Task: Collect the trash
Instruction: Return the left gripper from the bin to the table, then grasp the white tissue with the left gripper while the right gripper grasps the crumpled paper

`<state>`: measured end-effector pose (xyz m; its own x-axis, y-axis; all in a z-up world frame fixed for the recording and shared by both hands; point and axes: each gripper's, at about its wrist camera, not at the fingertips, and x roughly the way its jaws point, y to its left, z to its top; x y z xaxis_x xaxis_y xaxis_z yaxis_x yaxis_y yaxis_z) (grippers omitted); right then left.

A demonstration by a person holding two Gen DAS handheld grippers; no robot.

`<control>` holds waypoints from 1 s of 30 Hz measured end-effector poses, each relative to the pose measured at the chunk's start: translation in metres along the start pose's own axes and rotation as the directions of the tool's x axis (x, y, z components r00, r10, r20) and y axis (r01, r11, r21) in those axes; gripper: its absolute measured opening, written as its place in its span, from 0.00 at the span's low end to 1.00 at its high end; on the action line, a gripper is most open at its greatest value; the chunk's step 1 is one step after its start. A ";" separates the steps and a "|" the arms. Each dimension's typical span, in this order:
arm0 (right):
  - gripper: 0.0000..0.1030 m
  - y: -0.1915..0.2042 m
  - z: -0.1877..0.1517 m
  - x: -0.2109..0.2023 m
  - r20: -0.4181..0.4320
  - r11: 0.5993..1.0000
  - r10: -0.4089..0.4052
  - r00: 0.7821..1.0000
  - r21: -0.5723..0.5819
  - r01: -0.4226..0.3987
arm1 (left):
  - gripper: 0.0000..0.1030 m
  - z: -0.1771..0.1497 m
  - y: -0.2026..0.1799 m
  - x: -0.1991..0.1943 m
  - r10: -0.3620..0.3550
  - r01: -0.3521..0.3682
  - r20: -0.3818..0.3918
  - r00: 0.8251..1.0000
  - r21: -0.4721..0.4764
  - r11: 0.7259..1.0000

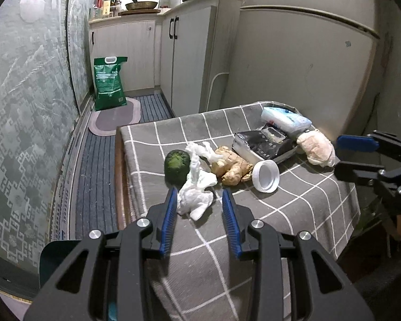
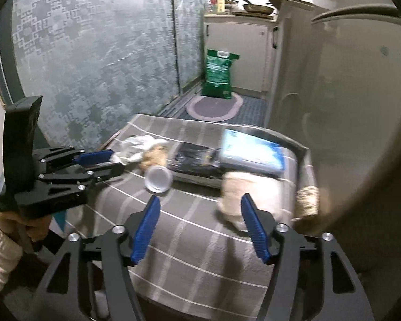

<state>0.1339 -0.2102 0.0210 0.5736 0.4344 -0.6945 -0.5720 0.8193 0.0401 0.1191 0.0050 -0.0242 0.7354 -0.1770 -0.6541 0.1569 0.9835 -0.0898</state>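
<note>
A crumpled white tissue (image 1: pixel 196 184) lies on the grey checked tablecloth (image 1: pixel 294 203), its near end between the tips of my open left gripper (image 1: pixel 200 197). A white plastic cup (image 1: pixel 266 175) lies on its side beside a ginger root (image 1: pixel 231 168). A crumpled beige wrapper (image 1: pixel 316 147) lies to the right. My right gripper (image 2: pixel 200 204) is open and empty above the cloth, with the beige wrapper (image 2: pixel 250 187) just beyond its right finger. The right gripper also shows in the left wrist view (image 1: pixel 344 155). The cup (image 2: pixel 158 179) and tissue (image 2: pixel 139 147) show blurred.
A green vegetable (image 1: pixel 176 166) sits left of the tissue. A black packet (image 1: pixel 262 144) and a white-blue tissue pack (image 1: pixel 284 120) lie at the back. A fridge (image 1: pixel 307 61) stands right of the table. A green rice bag (image 1: pixel 109 83) stands on the floor mat.
</note>
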 end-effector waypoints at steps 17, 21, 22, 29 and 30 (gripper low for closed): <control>0.79 -0.038 -0.009 0.001 0.002 0.996 -0.071 0.997 0.059 0.071 | 0.11 0.004 0.000 -0.002 0.035 -0.035 0.024 0.999 -0.019 0.999; 0.79 -0.035 -0.008 0.003 -0.001 0.996 -0.074 0.997 0.046 0.074 | 0.11 0.006 0.001 -0.013 0.025 -0.024 0.056 0.998 -0.027 0.999; 0.79 -0.034 -0.007 0.004 -0.003 0.996 -0.075 0.997 0.043 0.075 | 0.11 0.007 0.001 -0.015 0.021 -0.019 0.060 0.998 -0.030 0.999; 0.55 -0.030 -0.003 0.013 -0.020 0.996 -0.088 0.996 0.018 0.088 | 0.11 0.009 0.004 -0.027 0.001 0.003 0.099 0.995 -0.035 0.999; 0.50 -0.028 -0.002 0.014 -0.023 0.996 -0.089 0.996 0.013 0.089 | 0.11 0.009 0.005 -0.030 -0.002 0.006 0.107 0.994 -0.037 0.999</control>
<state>0.1571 -0.2281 0.0085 0.6087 0.3514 -0.7113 -0.5107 0.8597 -0.0124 0.1040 0.0146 0.0021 0.8017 -0.1817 -0.5695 0.1369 0.9832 -0.1210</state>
